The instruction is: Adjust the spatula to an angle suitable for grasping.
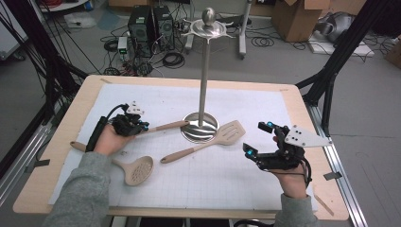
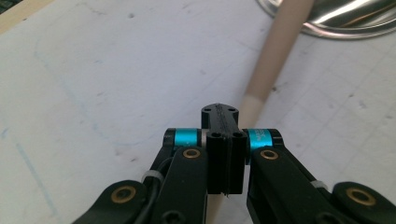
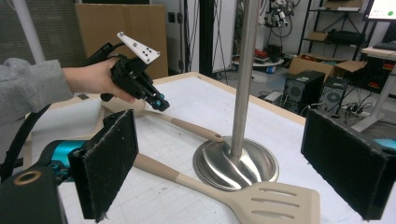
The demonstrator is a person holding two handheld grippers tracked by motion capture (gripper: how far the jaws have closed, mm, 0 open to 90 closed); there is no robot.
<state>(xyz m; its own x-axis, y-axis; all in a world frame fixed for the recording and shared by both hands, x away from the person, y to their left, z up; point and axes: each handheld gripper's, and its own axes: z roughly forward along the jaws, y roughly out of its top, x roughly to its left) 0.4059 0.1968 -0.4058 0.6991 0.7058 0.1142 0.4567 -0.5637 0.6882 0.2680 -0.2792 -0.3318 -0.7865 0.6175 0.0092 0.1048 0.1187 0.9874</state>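
Three beige utensils lie on the white gridded mat (image 1: 156, 99) that covers the wooden table (image 1: 61, 142). At the left, a skimmer (image 1: 137, 170) with a round perforated head rests near the person's grey sleeve. Just above it, the left gripper (image 1: 142, 126) has its jaws pressed together on the handle of a long utensil (image 1: 165, 126); in the left gripper view the pale handle (image 2: 275, 56) runs out from under the shut jaws toward the steel base, and its far tip lies at the base's rim. What kind of head that utensil has cannot be told. In the middle stands a utensil stand (image 1: 203, 71), a steel pole on a round base (image 1: 200, 126) with a hooked ring at the top and nothing hanging from it. A slotted turner (image 1: 227, 133) lies just right of the base. At the right, the right gripper (image 1: 257, 138) hovers with jaws spread wide and nothing between them. Behind the table, computer towers (image 1: 151, 23), cables and cardboard boxes (image 1: 302, 16) sit on the grey floor.
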